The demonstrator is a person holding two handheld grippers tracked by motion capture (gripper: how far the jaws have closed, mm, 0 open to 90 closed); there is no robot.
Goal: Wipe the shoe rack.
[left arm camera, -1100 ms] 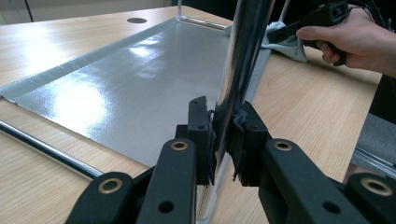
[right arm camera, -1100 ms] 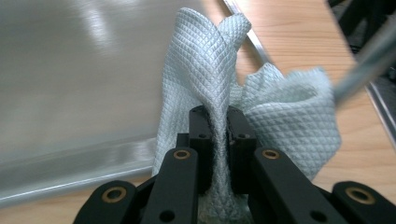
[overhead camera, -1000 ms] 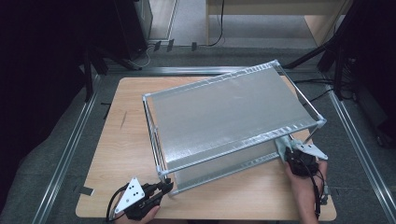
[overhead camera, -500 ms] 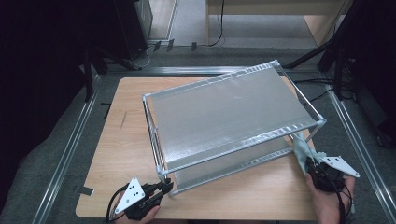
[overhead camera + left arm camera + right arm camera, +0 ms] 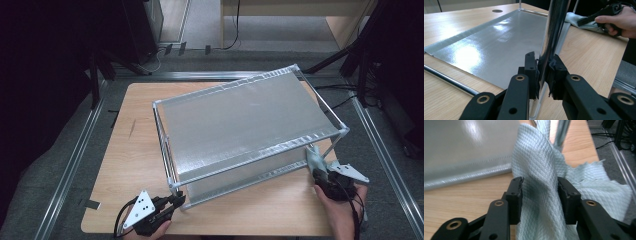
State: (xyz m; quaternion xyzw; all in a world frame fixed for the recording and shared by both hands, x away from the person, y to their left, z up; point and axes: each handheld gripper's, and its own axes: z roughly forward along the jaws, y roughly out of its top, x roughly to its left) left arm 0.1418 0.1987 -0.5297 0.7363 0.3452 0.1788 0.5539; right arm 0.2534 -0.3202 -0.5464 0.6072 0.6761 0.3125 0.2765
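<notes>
A two-tier silver wire rack [image 5: 240, 125] stands on the wooden table [image 5: 135, 150]. My left gripper [image 5: 177, 200] is shut on the rack's near-left corner post [image 5: 554, 32]; in the left gripper view its pads [image 5: 532, 72] clamp the shiny tube just above the lower shelf [image 5: 494, 42]. My right gripper [image 5: 317, 172] sits at the rack's near-right corner. A pale blue waffle-weave cloth [image 5: 541, 170] hangs loosely between its jaws, which have just been opening. The cloth [image 5: 314, 156] reaches up against the right post [image 5: 562, 132]. Farther off, the left gripper view shows the right hand and the cloth [image 5: 576, 20].
The rack covers most of the table's middle and right. Bare wood lies along the left side and the near edge. Metal floor rails [image 5: 75, 160] run on both sides of the table, and cables [image 5: 345, 100] lie on the floor at the right.
The right hand has slid to the right and slightly toward the near edge, away from the rack's corner post, with the cloth trailing between gripper and post. The left gripper has stayed put.
</notes>
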